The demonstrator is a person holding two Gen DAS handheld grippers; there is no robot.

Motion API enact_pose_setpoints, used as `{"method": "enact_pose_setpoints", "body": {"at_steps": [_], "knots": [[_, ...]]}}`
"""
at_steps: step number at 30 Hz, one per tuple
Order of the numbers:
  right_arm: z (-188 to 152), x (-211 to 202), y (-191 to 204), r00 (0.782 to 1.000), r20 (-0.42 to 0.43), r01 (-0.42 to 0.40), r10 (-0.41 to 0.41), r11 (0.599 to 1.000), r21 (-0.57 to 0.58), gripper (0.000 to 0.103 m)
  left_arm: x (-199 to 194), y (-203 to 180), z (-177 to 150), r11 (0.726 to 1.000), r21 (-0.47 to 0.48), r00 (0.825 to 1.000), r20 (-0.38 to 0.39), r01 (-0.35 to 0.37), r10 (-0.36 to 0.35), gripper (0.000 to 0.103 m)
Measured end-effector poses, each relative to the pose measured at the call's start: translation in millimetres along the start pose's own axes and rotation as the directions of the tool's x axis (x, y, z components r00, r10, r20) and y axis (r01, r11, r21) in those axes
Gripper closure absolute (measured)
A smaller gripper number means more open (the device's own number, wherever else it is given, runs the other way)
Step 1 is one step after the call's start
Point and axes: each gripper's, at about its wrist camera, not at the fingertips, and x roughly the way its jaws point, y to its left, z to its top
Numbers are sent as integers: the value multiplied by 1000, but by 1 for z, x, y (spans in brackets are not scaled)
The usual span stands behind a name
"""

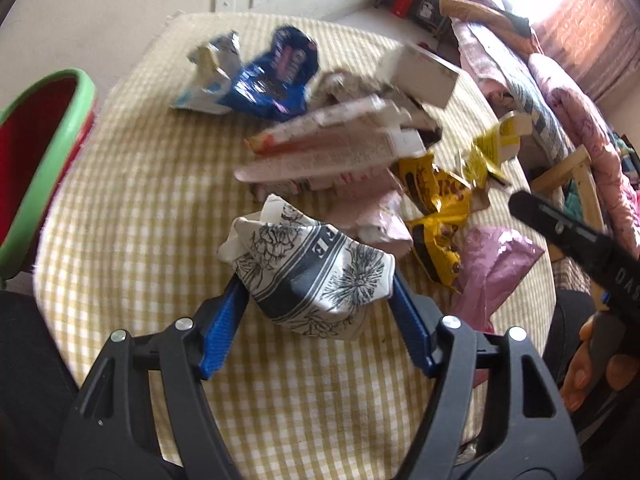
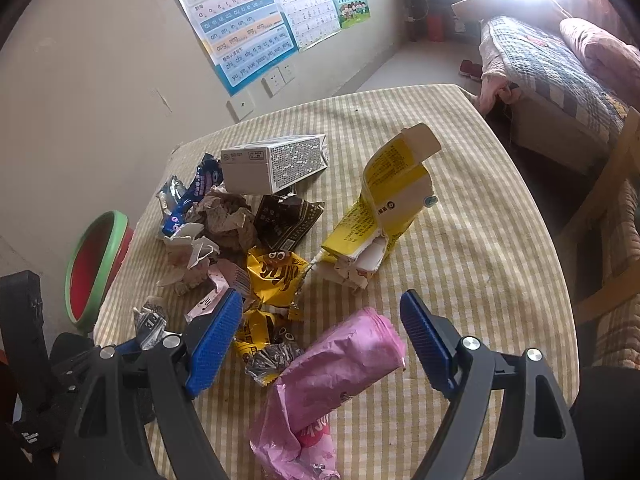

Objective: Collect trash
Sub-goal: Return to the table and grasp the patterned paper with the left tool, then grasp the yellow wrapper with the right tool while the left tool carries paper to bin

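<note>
Left gripper (image 1: 318, 288): both blue pads press a crumpled floral cup (image 1: 308, 276), frame centre; its underside is hidden. Right gripper (image 2: 322, 320): jaws wide, gripping nothing, one pink bag (image 2: 320, 380) lying between them, lower end cut off. Trash pile (image 2: 256, 224) upper left, blurred in left view. One green bin (image 2: 94, 264), partly hidden.

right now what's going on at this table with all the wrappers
A person holding a gripper in each hand is clearing trash off a checked tablecloth. The left gripper has its blue pads on either side of a crumpled black-and-white floral paper cup and appears to be gripping it. The right gripper is open over a pink plastic bag, not pressing it. A heap of wrappers and boxes lies behind, and a green-rimmed red bin sits at the table's left edge.
</note>
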Motion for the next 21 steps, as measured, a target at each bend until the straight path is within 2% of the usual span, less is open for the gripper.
{"method": "enact_pose_setpoints", "body": {"at_steps": [5,11,14,17,19,21], "knots": [[-2,4,15,999,-25,-22,21,998,-64,24,-14,11,5,999,-31,998,50,-35,36,35],[-10,23,33,993,-110,-61,46,989,-138,27,-18,11,7,999,-27,997,69,-40,42,35],[-15,36,38,986,-159,-79,54,985,-153,35,-19,11,7,999,-27,996,78,-42,44,35],[-20,46,40,980,-195,-83,50,983,-164,49,-20,12,9,998,-40,995,87,-46,49,35],[-22,48,41,979,-198,-77,42,981,-177,63,-21,13,9,998,-45,994,91,-49,53,35],[-22,48,42,979,-198,-85,48,980,-180,69,-21,14,9,998,-46,994,96,-53,57,35]]}}
